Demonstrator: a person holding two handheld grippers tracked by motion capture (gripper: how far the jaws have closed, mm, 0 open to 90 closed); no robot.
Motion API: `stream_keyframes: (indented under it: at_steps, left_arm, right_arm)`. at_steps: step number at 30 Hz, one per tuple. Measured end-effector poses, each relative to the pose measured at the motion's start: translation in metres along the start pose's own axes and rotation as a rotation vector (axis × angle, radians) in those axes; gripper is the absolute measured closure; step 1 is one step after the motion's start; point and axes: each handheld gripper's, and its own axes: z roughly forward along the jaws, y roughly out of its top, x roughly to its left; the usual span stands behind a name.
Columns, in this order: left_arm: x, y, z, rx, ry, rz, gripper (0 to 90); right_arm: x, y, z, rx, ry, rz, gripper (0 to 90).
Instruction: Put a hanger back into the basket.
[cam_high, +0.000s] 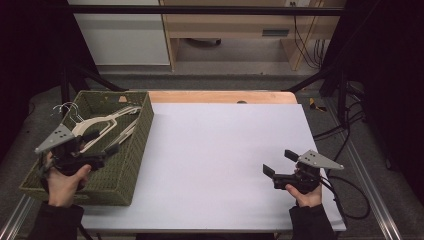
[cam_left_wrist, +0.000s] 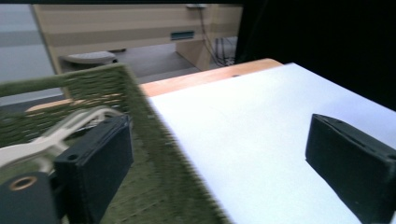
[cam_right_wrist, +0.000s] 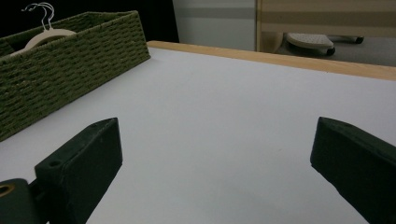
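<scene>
High view: 1 green basket (cam_high: 131, 165) at 9 o'clock holds about 3 cream hangers (cam_high: 102, 121); left gripper (cam_high: 102, 142) and right gripper (cam_high: 280, 163) both gape, released.

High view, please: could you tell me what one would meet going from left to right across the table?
Left gripper over the green woven basket of pale hangers → bare white table top → right gripper, jaws open with nothing between them.
</scene>
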Motion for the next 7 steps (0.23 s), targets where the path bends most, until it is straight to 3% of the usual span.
stream_keyframes:
  at_steps: [2, 4, 7]
  left_arm:
    - [-0.010, -0.002, 0.006, 0.010, -0.015, 0.016, 5.5]
    - [-0.019, -0.005, 0.010, 0.006, -0.042, 0.005, 5.4]
    - [-0.030, -0.010, 0.015, 0.015, -0.048, 0.025, 5.2]
  right_arm:
    - [0.000, 0.000, 0.000, -0.009, 0.001, -0.003, 2.3]
    - [-0.001, 0.000, -0.002, -0.005, 0.002, 0.003, 2.1]
    - [-0.002, 0.001, -0.003, -0.013, 0.008, 0.007, 1.8]
